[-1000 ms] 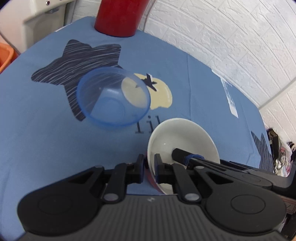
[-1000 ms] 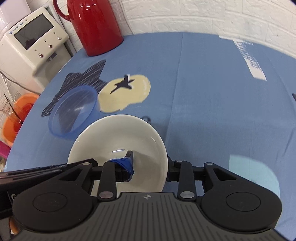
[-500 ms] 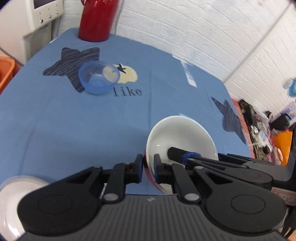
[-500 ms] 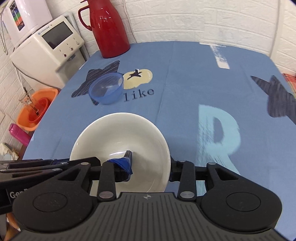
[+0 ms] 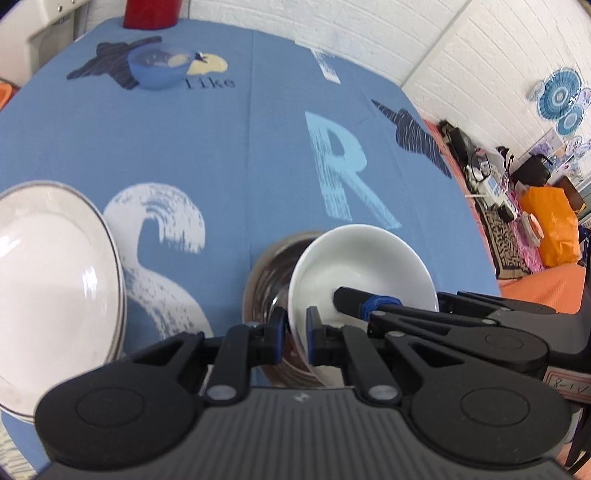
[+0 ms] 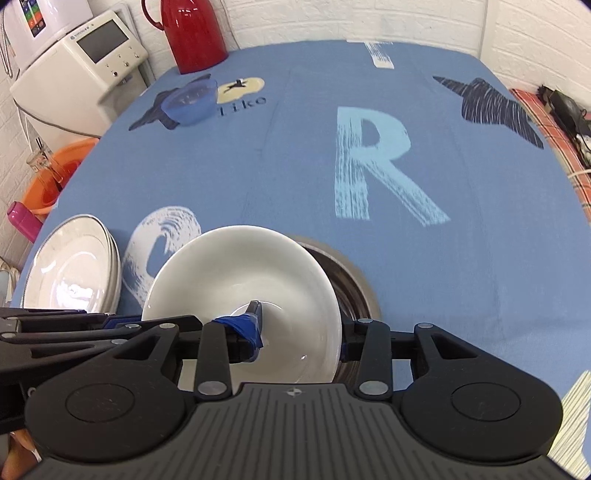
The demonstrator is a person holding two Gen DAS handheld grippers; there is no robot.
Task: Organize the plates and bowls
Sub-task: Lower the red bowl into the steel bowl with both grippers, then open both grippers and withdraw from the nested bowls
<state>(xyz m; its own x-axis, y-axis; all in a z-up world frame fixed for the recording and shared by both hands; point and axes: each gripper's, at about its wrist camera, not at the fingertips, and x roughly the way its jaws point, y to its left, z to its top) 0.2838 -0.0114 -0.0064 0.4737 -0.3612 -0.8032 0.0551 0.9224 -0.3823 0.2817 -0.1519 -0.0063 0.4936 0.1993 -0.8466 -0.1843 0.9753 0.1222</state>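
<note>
A white bowl hangs tilted just over a steel bowl near the table's front edge. My left gripper is shut on the white bowl's near rim. On the opposite rim my right gripper is shut too, with its blue-taped finger inside the bowl and the other outside. The right gripper also shows in the left wrist view. A stack of white plates lies to the left. A blue translucent bowl sits far back left.
The table carries a blue printed cloth. A red thermos stands at the back edge. Off the left side are a white appliance and an orange basin. Clutter and an orange bag lie beyond the right edge.
Both grippers carried the white bowl back from beside the blue bowl to the near edge. It now hangs over the steel bowl, and the plate stack has come into view.
</note>
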